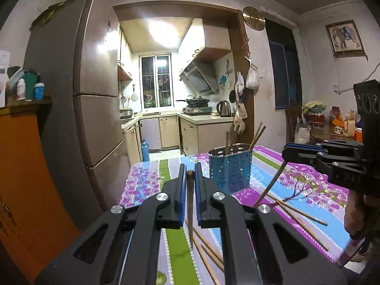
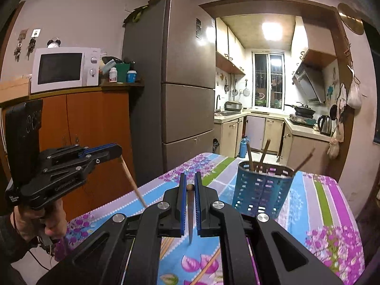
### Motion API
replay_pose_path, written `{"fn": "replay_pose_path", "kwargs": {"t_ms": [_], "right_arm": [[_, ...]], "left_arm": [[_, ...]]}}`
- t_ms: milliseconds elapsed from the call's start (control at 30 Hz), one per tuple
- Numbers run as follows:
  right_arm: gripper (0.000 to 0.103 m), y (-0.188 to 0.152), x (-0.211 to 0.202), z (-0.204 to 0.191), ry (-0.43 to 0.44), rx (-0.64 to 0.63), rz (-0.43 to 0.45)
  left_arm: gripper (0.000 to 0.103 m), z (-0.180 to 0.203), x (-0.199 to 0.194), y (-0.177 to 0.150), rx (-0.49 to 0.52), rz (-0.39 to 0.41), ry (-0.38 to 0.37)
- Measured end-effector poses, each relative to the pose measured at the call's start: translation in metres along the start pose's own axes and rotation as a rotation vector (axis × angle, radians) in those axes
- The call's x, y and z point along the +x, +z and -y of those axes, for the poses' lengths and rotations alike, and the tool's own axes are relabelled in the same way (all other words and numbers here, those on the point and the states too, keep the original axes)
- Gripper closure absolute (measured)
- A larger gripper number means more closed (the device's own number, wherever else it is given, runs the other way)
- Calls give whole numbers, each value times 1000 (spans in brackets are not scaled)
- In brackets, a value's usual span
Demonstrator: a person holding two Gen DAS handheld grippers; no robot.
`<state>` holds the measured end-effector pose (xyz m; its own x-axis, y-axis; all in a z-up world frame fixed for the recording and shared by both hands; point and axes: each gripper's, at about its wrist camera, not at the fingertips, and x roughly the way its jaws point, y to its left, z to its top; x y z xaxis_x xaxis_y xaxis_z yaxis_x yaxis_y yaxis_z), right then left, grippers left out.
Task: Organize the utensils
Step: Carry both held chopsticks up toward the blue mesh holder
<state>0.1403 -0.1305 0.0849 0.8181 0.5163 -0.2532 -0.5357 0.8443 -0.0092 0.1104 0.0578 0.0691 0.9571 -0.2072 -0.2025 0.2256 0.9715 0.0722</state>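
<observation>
Left wrist view: the left gripper [image 1: 190,173] is clamped on a single chopstick [image 1: 189,204], which hangs point-down between its blue pads above the table. The table wears a flowered tablecloth [image 1: 308,182] with purple, blue and green stripes. Near its far edge stands a blue perforated holder [image 1: 229,168] with several chopsticks upright or leaning inside. More loose chopsticks [image 1: 299,211] lie flat on the cloth, some beneath the left gripper and some toward the right. The right gripper [image 1: 285,153] enters from the right, closed on its own chopstick [image 1: 269,185], which slants down toward the cloth.

In the right wrist view, the right gripper [image 2: 189,180] likewise pinches a chopstick [image 2: 190,211] hanging tip-down, and the left gripper [image 2: 120,150], held in a hand [image 2: 41,220], appears at the left.

Beyond the table stands a tall brown fridge [image 2: 185,80], with a white microwave [image 2: 66,68] on an orange cabinet [image 2: 95,128] beside it. A doorway opens onto a lit kitchen with a window [image 2: 268,80], stove and kettle [image 2: 325,124].
</observation>
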Motion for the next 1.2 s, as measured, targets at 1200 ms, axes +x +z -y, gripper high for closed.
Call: {"fn": "replay_pose_path", "kwargs": {"t_ms": [1200], "right_arm": [[95, 184, 1, 143, -145, -13, 118]], "left_arm": [[98, 41, 89, 179, -64, 207, -53]]}}
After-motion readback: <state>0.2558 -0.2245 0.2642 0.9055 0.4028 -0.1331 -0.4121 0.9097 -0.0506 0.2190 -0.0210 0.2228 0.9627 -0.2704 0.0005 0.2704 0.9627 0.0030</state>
